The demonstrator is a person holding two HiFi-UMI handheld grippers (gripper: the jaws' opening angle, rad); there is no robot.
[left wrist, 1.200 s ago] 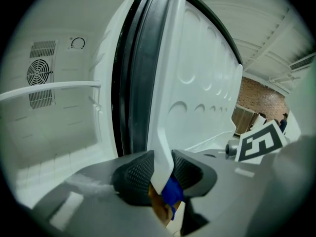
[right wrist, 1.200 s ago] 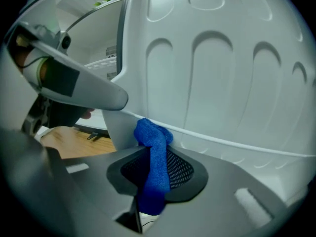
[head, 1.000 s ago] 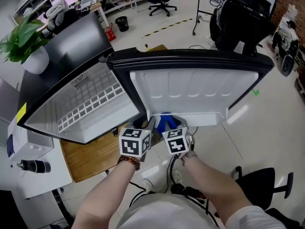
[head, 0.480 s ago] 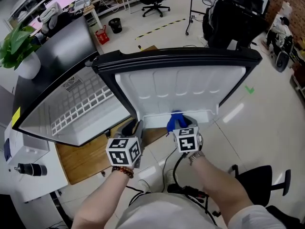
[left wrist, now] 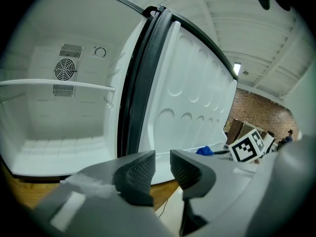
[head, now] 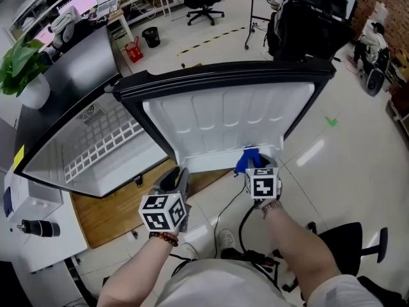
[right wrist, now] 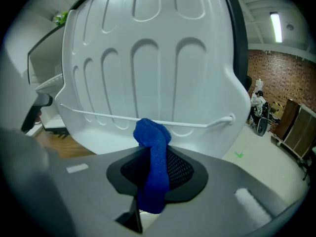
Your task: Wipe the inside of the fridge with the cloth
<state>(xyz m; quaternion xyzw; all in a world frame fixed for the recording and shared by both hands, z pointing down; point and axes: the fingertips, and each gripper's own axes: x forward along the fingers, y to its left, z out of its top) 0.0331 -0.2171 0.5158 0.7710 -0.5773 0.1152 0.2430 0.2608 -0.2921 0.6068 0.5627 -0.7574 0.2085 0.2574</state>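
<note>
The small fridge lies open, its white cavity (head: 108, 146) at the left and its door (head: 223, 123) swung wide. My right gripper (head: 255, 166) is shut on a blue cloth (head: 247, 158). It holds the cloth at the rail of the door's lower shelf (right wrist: 98, 115). In the right gripper view the cloth (right wrist: 153, 137) hangs bunched between the jaws of the right gripper (right wrist: 153, 169). My left gripper (head: 174, 179) hovers below the door hinge, away from the fridge. The left gripper (left wrist: 162, 164) has a narrow gap between its pads and nothing in it. The left gripper view shows the cavity (left wrist: 59, 127) with one shelf (left wrist: 54, 84).
A wooden panel (head: 115, 210) lies under the fridge. A white table (head: 38, 226) stands at the left and a potted plant (head: 22, 59) behind it. Cables (head: 249, 254) trail at my feet. A black chair base (head: 348, 242) sits at the lower right.
My right gripper has slid to the right along the door's lower shelf with the cloth. The left gripper has drawn back and down, away from the door.
</note>
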